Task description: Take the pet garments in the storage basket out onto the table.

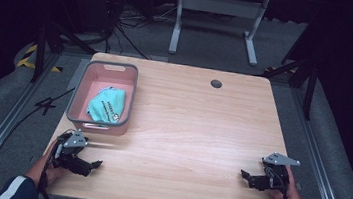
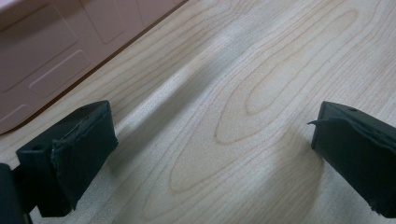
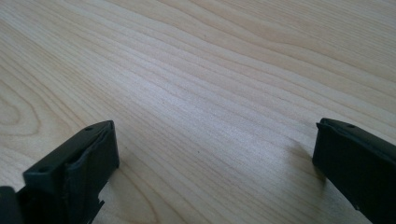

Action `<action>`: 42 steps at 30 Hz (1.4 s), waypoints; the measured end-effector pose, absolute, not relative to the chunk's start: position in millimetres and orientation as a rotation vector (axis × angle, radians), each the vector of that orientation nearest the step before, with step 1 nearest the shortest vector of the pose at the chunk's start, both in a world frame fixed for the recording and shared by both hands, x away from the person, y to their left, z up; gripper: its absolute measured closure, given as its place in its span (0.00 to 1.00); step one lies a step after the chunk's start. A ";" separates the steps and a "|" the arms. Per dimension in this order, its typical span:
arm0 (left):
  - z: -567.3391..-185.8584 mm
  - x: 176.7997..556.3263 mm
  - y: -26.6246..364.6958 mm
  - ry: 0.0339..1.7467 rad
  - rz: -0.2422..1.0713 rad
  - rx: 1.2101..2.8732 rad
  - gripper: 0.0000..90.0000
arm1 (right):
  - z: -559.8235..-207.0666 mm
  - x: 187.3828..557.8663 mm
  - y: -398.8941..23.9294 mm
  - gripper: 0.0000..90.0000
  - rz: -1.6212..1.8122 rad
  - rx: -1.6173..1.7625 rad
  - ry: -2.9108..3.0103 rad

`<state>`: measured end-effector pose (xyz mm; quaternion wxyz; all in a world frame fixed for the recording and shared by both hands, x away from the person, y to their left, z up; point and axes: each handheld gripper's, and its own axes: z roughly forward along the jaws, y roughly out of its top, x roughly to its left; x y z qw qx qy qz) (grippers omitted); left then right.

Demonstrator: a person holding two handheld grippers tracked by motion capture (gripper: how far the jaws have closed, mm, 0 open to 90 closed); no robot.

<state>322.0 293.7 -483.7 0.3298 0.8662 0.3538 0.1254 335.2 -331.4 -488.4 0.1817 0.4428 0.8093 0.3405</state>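
The teal cloth (image 1: 107, 104) lies inside the pink bin (image 1: 77, 95), just beyond the left hand-held gripper (image 1: 92, 165) and well apart from the right hand-held gripper (image 1: 248, 177). Both rest low over the bench (image 1: 196, 127) near its front edge, jaws spread wide with bare wood between them. The bin's wall (image 2: 42, 60) stands close ahead of the left jaws.
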 end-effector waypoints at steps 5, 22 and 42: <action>-483.9 320.8 293.7 0.936 0.336 2.259 0.00 | -488.4 335.2 -331.4 0.01 0.961 1.250 2.284; -473.5 319.9 295.0 0.952 0.312 2.334 0.10 | -488.2 335.4 -330.9 0.01 0.962 1.253 2.287; -444.9 305.0 303.8 0.893 0.324 2.358 0.21 | -488.2 335.0 -330.6 0.01 0.964 1.251 2.289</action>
